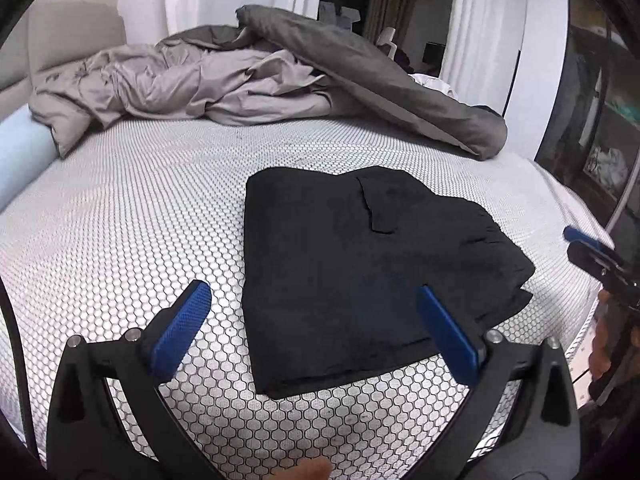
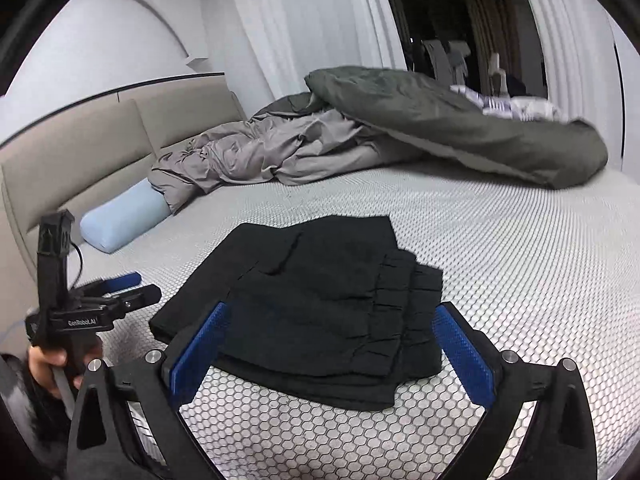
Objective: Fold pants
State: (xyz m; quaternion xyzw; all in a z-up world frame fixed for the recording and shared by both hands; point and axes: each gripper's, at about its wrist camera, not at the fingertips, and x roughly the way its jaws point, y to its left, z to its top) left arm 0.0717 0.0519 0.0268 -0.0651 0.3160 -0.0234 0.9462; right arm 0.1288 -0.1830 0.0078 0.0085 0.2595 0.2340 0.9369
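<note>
Bed point(image 1: 120, 208): a honeycomb-patterned mattress cover fills both views; a rumpled grey duvet point(image 1: 224, 84) and a pale blue pillow point(image 2: 124, 220) lie at the far side, well apart from the work.
Pants point(image 1: 360, 264): black, lying flat on the bed cover near its front edge, folded into a compact rectangular stack, with the gathered waistband point(image 2: 404, 312) layered on top at one end.
Left gripper point(image 1: 312, 320): jaws wide apart, nothing between the pads, hanging above the near edge of the pants.
Right gripper point(image 2: 332, 344): jaws wide apart and empty, held over the waistband end.
Step in hand: the fold looks finished and let go.
Next move: probably only a tidy of the uneven near edges, or drawing both grippers away.
</note>
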